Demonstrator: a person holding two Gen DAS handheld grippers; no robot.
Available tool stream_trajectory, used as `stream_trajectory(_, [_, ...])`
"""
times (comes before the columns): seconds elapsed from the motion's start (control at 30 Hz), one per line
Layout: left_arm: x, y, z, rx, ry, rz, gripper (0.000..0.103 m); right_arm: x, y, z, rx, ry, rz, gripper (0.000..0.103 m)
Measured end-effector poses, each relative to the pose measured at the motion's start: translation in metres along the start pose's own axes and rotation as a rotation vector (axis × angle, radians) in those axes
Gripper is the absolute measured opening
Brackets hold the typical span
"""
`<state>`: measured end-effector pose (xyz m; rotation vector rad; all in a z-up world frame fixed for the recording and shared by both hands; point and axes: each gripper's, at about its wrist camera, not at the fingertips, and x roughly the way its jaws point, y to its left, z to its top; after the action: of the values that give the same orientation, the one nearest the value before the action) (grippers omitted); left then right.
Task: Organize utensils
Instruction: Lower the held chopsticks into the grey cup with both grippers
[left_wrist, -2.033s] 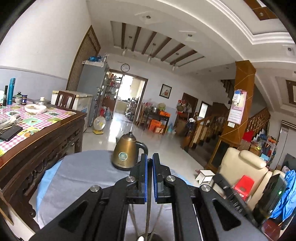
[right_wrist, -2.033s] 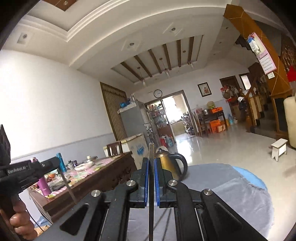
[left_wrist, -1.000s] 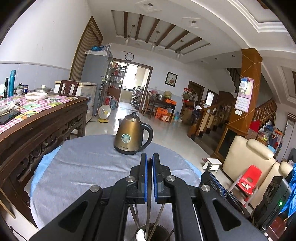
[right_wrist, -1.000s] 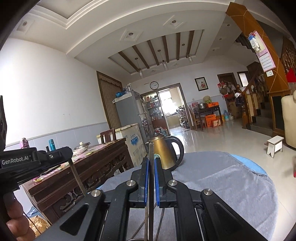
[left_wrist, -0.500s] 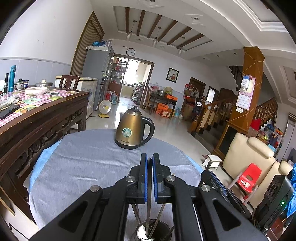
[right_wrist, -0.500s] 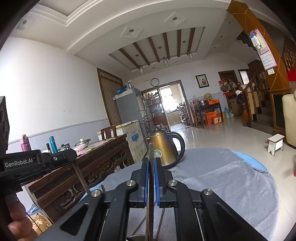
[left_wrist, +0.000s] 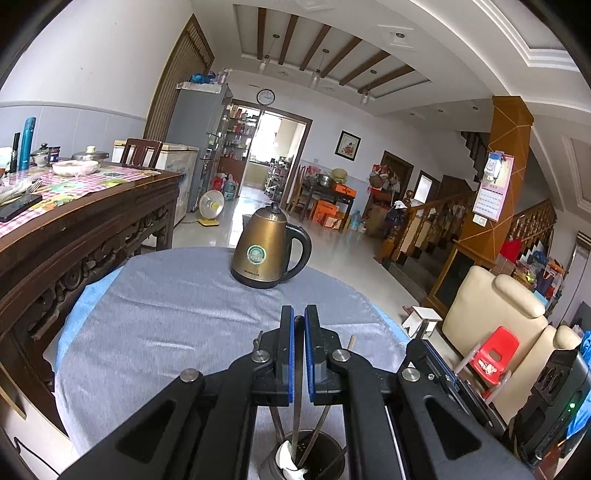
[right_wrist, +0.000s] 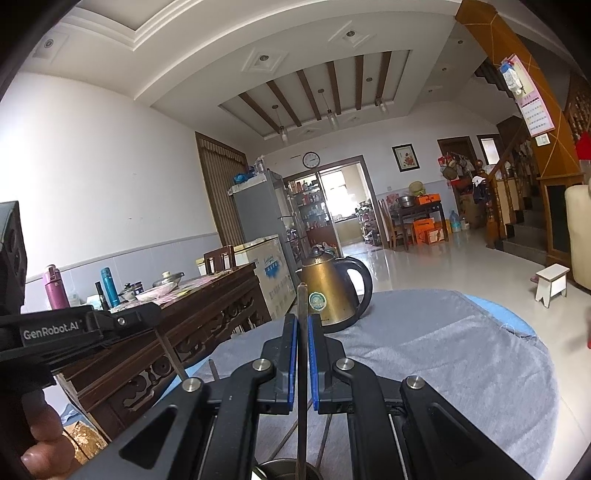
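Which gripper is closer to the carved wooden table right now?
Left. The left gripper hangs on the side facing the carved wooden table; the right gripper sits beyond it, toward the cream armchair.

Slim metal utensils (left_wrist: 297, 424) stand upright in a dark holder (left_wrist: 334, 452).

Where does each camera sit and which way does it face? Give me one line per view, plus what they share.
Left wrist: on the left-hand gripper, tipped slightly down across the round table toward the kettle; left fingers show, shut on a thin metal handle above the utensil cup.
Right wrist: on the right-hand gripper, nearly level, facing kettle and doorway; right fingers shut on a flat metal utensil, plus the person's left hand.
Shared: kettle, table, wall clock.
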<state>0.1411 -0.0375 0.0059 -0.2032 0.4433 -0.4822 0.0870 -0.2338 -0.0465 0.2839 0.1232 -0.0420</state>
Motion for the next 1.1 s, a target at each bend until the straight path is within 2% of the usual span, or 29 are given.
stream_trajectory(1.1, [0.006, 0.009, -0.008, -0.031, 0.065, 0.003, 0.005, 0.005, 0.000, -0.016, 0.030, 0.082, 0.033, 0.009])
